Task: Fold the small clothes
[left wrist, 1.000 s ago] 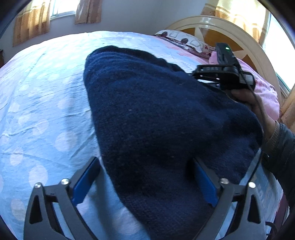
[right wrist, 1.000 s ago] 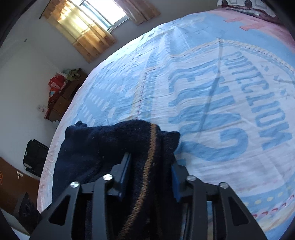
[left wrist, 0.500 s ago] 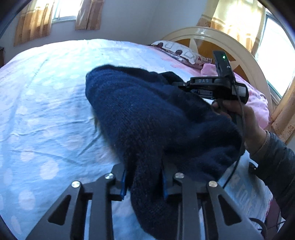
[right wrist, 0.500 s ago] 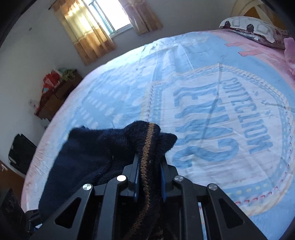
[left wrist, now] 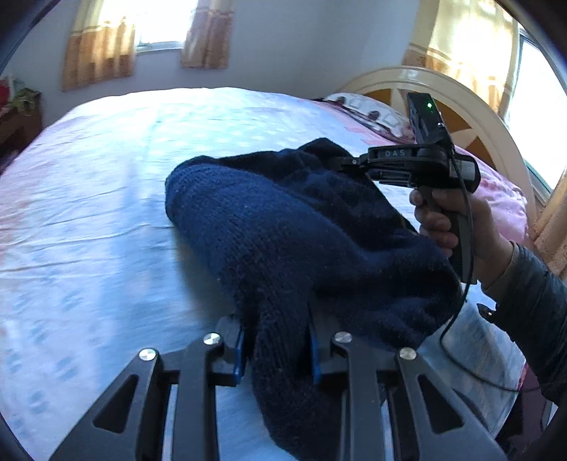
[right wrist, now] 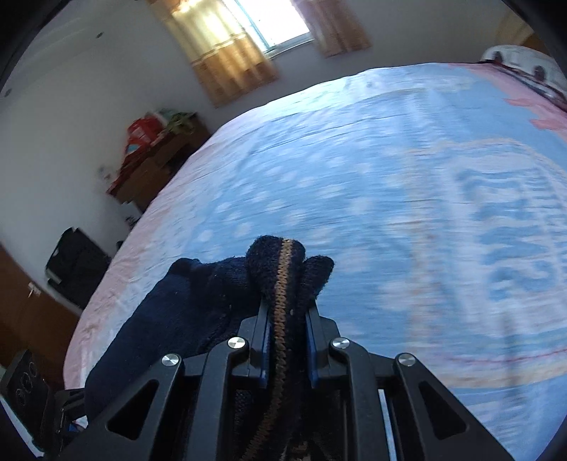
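Left wrist view: the left gripper (left wrist: 276,349) is pinched tight on a bunched fold of the navy knit sweater (left wrist: 290,230), lifted partly off the blue bedspread (left wrist: 88,212). On the right wrist view the right gripper (right wrist: 285,340) is clamped on the sweater's tan-striped edge (right wrist: 283,280). Both sets of jaws have just been closing, fabric between them.

a home bedroom: a wide bed (left wrist: 106,198) with curved headboard (left wrist: 460,103), pillow (left wrist: 368,110), and curtained window (right wrist: 269,28).
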A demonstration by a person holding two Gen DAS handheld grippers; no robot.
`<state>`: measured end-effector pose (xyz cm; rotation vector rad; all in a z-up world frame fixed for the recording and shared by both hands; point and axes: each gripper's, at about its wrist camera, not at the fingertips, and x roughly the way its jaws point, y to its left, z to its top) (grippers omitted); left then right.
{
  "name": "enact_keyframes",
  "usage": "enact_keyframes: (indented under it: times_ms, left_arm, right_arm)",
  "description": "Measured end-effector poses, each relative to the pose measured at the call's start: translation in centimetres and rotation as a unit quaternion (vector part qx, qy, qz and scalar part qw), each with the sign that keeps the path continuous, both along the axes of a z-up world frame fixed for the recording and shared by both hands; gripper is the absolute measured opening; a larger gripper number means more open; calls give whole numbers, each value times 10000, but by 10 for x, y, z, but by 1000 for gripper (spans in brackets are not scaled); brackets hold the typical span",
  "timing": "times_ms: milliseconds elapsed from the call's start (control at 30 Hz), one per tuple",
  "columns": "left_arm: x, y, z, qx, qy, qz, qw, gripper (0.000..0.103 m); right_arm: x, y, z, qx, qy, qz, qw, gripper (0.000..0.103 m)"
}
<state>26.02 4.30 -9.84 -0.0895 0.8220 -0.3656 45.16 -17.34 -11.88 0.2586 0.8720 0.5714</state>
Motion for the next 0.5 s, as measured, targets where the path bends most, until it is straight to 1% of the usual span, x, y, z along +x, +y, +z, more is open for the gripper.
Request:
enact_keyframes:
  times_ms: [133, 267, 400, 500]
  left_arm:
    - [-15, 42, 9, 162, -107, 349, 9992, 28]
    - [-29, 79, 11, 259, -136, 696, 9971, 28]
    - [-43, 113, 6, 249, -53, 1037, 9943, 28]
    - [-49, 128, -9, 216, 91, 1201, 9925, 28]
  right_arm:
    - [-2, 58, 3, 136, 3, 359, 9993, 15]
    - [-3, 120, 3, 233, 51, 700, 9973, 15]
    - [-10, 172, -2, 193, 95, 1017, 9946, 15]
    - [-11, 205, -12, 41, 135, 1156, 9932, 15]
